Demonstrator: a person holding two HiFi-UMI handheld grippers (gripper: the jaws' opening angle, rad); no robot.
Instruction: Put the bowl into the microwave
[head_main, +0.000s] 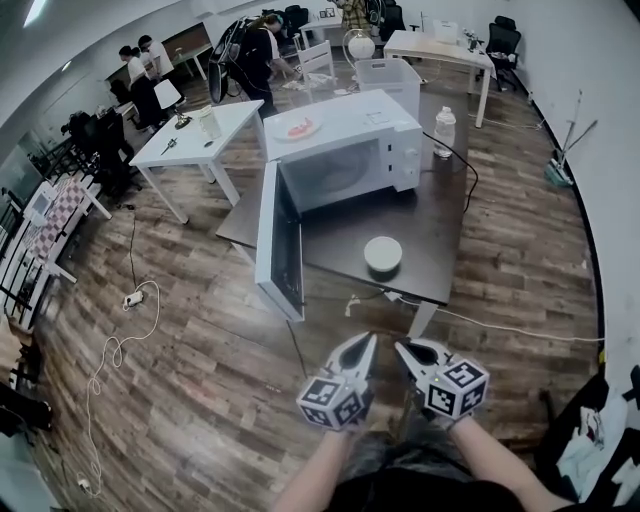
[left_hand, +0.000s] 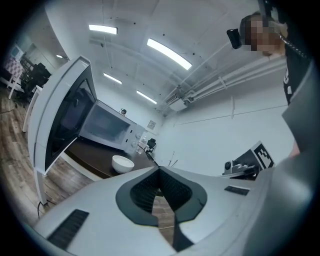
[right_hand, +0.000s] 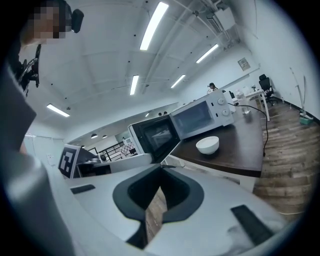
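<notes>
A white bowl (head_main: 383, 253) stands on the dark table (head_main: 440, 235), in front of the white microwave (head_main: 345, 150). The microwave's door (head_main: 275, 240) hangs wide open to the left. Both grippers are held low over the floor, well short of the table. My left gripper (head_main: 366, 342) and my right gripper (head_main: 403, 348) sit side by side, both shut and empty. The left gripper view shows the bowl (left_hand: 122, 163) beyond the closed tips (left_hand: 159, 170). In the right gripper view the bowl (right_hand: 207, 144) and the open door (right_hand: 155, 135) lie past the tips (right_hand: 161, 165).
A water bottle (head_main: 444, 130) stands on the table right of the microwave, and a plate (head_main: 295, 127) lies on top of it. A white table (head_main: 200, 135) stands to the left, a plastic crate (head_main: 390, 75) behind. Cables (head_main: 120, 330) trail over the wood floor. People stand at the back.
</notes>
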